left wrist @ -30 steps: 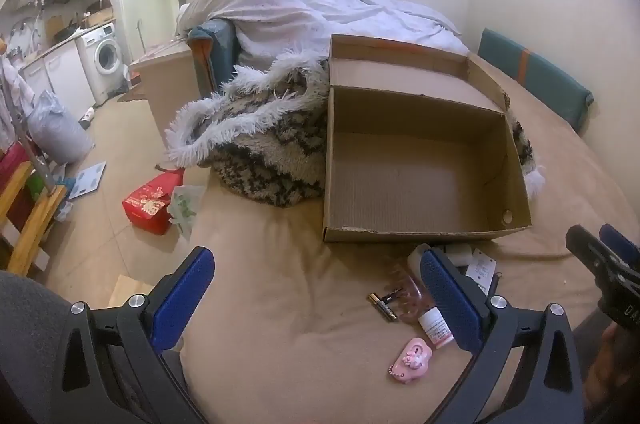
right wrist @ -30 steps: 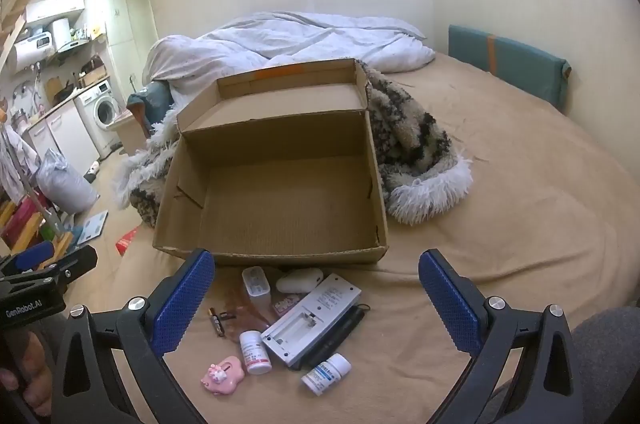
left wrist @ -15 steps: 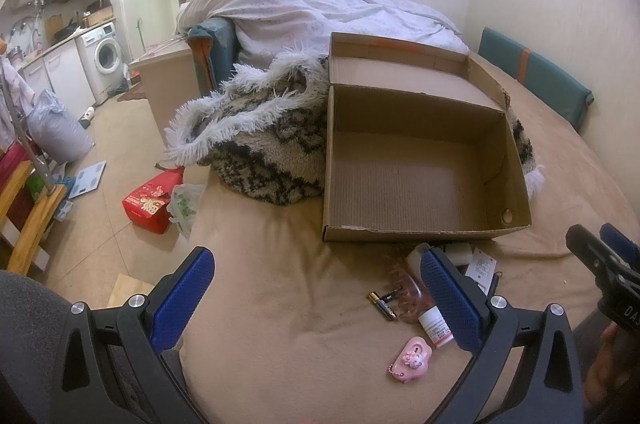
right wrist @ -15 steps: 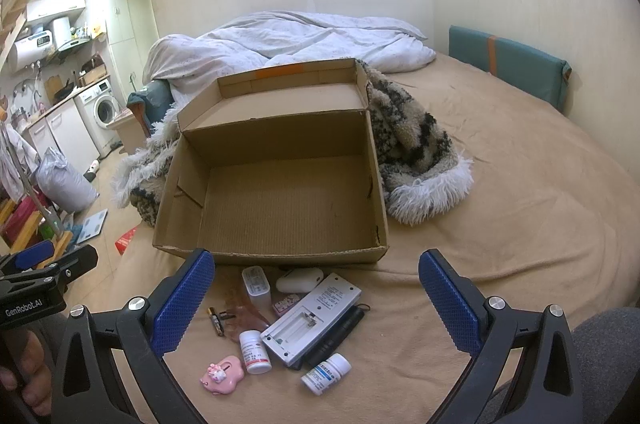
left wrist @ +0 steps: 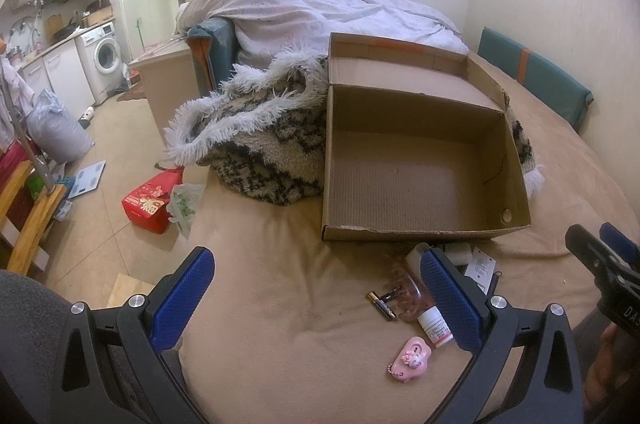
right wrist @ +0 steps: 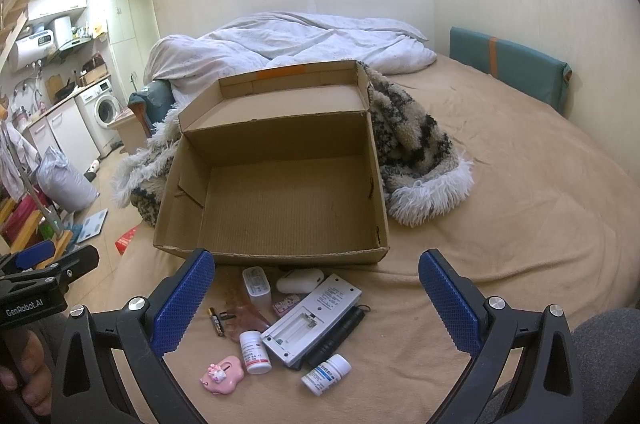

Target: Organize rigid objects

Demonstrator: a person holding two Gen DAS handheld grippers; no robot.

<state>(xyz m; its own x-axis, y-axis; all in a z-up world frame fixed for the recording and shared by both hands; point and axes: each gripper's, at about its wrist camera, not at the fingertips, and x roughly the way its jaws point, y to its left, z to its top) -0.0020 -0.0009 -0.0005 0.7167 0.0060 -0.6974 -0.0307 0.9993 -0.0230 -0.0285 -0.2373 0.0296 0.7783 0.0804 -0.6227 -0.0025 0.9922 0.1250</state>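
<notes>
Bed: a wide mattress under a tan sheet (right wrist: 520, 224) carried everything below; a rumpled white duvet (right wrist: 304, 39) lay at its far end.
Throw: a shaggy black-and-cream throw with white fringe (left wrist: 264, 139) was bunched behind and on both sides of the box.
Box: an open brown cardboard box (right wrist: 276, 183) sat on the sheet with nothing inside, its lid folded back against the throw.
Left gripper: the left gripper (left wrist: 316, 294) hung above bare sheet to the left of the small items, blue-padded fingers (left wrist: 184, 288) spread wide and holding nothing.
Right gripper: the right gripper (right wrist: 316, 294) hung above the small items, blue-padded fingers (right wrist: 448, 304) spread wide and holding nothing.
Remote: a white remote control, back side up with its battery bay uncovered (right wrist: 310, 318), lay just in front of the box's near wall, resting on a black pen-shaped tool (right wrist: 340, 334).
Bottles: two small white pill bottles (right wrist: 254, 352) (right wrist: 326, 374) lay on their sides on either side of the remote's near end.
Pink case: a small pink cartoon-figure case (right wrist: 222, 378) lay nearest the camera, just left of one bottle.
Battery: a black-and-gold battery (right wrist: 216, 322) lay left of the remote, beside a translucent pink hair claw (right wrist: 244, 318).
</notes>
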